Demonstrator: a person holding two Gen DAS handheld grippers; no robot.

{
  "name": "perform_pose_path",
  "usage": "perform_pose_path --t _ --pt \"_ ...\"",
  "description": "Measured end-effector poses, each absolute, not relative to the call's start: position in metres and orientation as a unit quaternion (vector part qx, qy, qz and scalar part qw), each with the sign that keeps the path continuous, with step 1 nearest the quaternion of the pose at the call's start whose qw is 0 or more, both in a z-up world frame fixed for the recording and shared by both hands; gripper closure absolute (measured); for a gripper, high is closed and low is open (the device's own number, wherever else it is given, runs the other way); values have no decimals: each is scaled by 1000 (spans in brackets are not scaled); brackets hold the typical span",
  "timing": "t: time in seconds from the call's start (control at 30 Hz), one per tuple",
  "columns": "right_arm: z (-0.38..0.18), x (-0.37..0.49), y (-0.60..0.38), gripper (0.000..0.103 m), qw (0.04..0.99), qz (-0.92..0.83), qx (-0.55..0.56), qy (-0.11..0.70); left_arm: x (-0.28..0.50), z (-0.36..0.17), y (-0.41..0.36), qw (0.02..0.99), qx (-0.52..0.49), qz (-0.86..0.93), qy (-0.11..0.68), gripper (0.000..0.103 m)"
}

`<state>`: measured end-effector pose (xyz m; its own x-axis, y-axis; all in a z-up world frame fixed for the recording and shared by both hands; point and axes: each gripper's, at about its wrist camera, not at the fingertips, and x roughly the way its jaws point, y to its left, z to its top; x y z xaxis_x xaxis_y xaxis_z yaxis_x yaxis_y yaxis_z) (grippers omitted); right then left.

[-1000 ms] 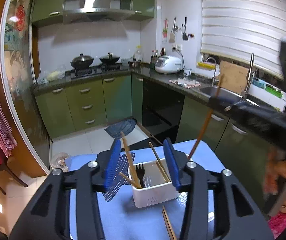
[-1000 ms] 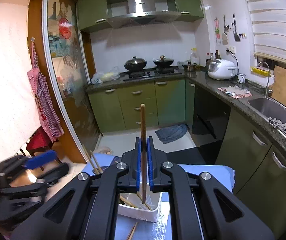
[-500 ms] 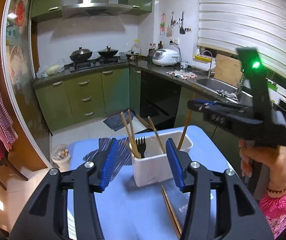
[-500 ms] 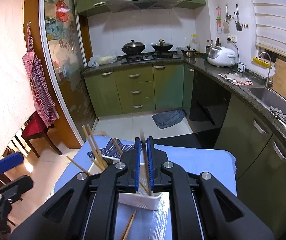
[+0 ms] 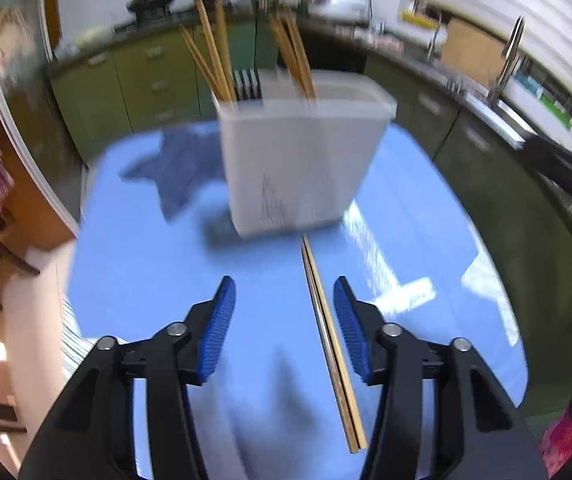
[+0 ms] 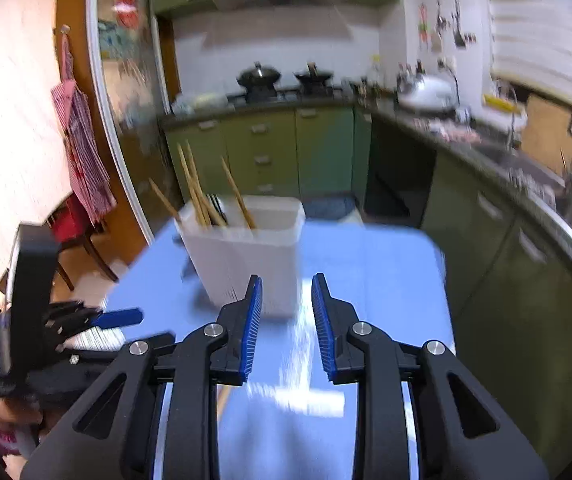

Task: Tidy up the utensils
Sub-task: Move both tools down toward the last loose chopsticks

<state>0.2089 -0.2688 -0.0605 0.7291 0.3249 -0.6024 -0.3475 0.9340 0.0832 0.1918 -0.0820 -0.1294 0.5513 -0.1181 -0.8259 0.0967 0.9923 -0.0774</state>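
A white utensil holder (image 5: 298,168) stands on the blue table (image 5: 145,260), with several wooden chopsticks (image 5: 213,52) and a black fork (image 5: 247,84) in it. A pair of chopsticks (image 5: 326,328) lies flat in front of it. My left gripper (image 5: 283,284) hovers low over this pair. Its jaws are closing slightly, and the pair lies between them near the right finger, untouched. My right gripper (image 6: 286,280) points at the holder (image 6: 241,260) from close by. Its jaws are opening with nothing between them. The left gripper's blue pad (image 6: 117,317) shows at the left.
A dark striped cloth (image 5: 173,168) lies on the table behind and left of the holder. Green cabinets and a counter with a sink (image 6: 526,168) run along the right. A red chair (image 6: 73,224) stands past the table's left edge.
The right gripper let go of its chopstick, which now stands in the holder, and its jaws parted. The left gripper sank and tilted down over the pair on the table.
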Motion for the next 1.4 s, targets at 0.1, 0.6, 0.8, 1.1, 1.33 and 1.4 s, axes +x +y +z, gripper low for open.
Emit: perform_pose_path --t 0.1,0.6,0.8,1.1,1.33,1.4 --pt "-94 200 -289 77 922 174 4 346 203 -158 -91 866 -18 -55 496 64" --pt "-151 198 -336 77 901 167 66 395 243 -208 -111 838 -17 -29 545 76" --pt "-150 204 -335 77 899 169 70 399 247 -212 -114 833 -16 -32 552 76" --pt "-150 205 -336 71 897 172 75 401 249 -217 -117 828 -3 -28 561 85" --pt "-151 204 -331 71 894 180 70 404 255 -218 -118 823 1 -26 567 96" --pt "-152 205 -331 71 894 178 71 406 254 -218 -115 822 0 -27 569 97"
